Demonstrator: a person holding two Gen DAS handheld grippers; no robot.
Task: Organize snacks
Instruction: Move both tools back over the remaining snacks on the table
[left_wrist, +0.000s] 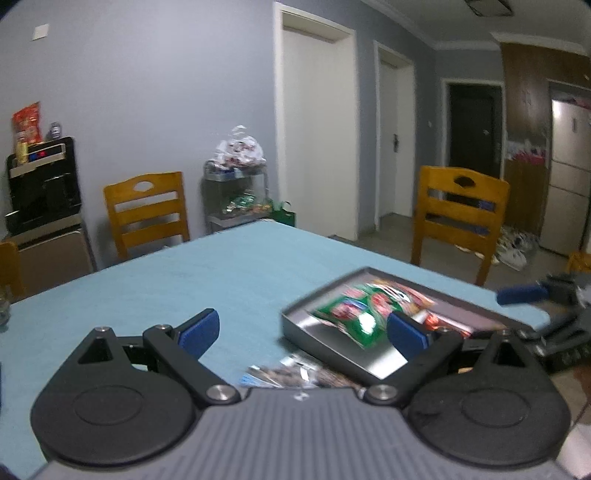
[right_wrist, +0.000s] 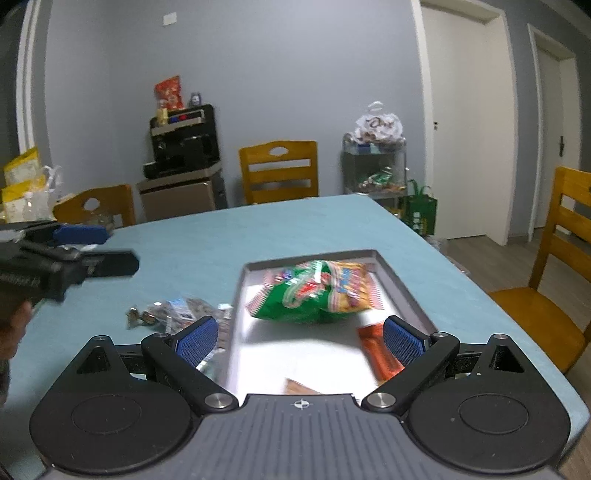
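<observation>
One tray on one tabletop. In tray: one green bag, one yellow bag, one orange packet. Beside tray: one heap of small wrapped snacks, count unclear. Two grippers. Three chairs. One cart.

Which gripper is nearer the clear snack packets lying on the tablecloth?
Left. The left gripper hovers open right above the clear snack packets; the right gripper sits open over the tray beside them.
</observation>
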